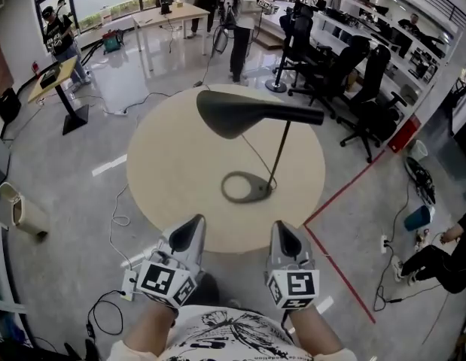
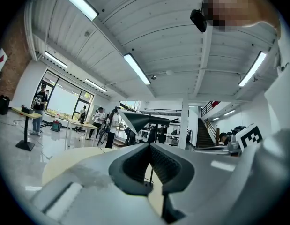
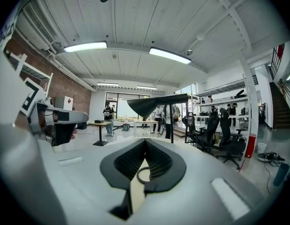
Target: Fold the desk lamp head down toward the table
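Plainly, left tongs (image 1: 190,230) and right tongs (image 1: 284,234) are closed, empty.

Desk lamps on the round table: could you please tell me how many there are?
1. The desk lamp stands on the round table, with its base toward the person's side and its head raised above the tabletop. None seems hidden.

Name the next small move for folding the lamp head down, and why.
Probably reach the right gripper toward the lamp head, opening its jaws: it and the left gripper hang shut, empty, at the near edge of the table; the head stands raised.
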{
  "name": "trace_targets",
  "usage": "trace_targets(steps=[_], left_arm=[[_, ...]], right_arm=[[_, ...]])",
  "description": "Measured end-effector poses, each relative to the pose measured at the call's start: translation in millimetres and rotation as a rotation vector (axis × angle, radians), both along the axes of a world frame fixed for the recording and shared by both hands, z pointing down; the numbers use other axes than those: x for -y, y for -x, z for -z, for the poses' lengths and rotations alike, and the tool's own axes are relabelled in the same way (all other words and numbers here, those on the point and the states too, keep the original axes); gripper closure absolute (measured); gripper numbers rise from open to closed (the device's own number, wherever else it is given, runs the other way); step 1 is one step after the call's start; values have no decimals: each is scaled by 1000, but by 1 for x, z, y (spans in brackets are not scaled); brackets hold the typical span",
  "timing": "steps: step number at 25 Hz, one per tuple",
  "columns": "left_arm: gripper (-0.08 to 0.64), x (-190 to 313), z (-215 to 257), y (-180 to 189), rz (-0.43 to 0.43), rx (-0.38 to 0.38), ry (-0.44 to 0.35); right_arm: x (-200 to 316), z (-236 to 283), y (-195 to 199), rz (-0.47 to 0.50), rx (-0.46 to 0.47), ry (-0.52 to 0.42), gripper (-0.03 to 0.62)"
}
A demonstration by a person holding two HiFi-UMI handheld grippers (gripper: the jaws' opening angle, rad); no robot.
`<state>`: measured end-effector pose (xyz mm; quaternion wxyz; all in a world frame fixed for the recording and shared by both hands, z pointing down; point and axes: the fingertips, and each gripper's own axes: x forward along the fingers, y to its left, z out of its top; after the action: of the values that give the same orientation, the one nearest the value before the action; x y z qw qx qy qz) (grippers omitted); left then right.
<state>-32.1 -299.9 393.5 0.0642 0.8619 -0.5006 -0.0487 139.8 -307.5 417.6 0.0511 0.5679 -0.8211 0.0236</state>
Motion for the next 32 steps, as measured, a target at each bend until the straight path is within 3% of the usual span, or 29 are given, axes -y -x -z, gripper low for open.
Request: trace_targets(steps=[10,18,28,32], left_arm=[[554,100,33,32,-58,31,-76],[554,169,93,47,-110,25,-189],[554,207,124,25,-216,111,-269],[555,209,123,24,-243,57,-245]], right_arm=[[70,3,25,-67,14,2,584],[107,27,49,-76,-53,-21,583],[120,24,52,-123,-61,-10,584],[121,19,54,-133,-46,13,583]])
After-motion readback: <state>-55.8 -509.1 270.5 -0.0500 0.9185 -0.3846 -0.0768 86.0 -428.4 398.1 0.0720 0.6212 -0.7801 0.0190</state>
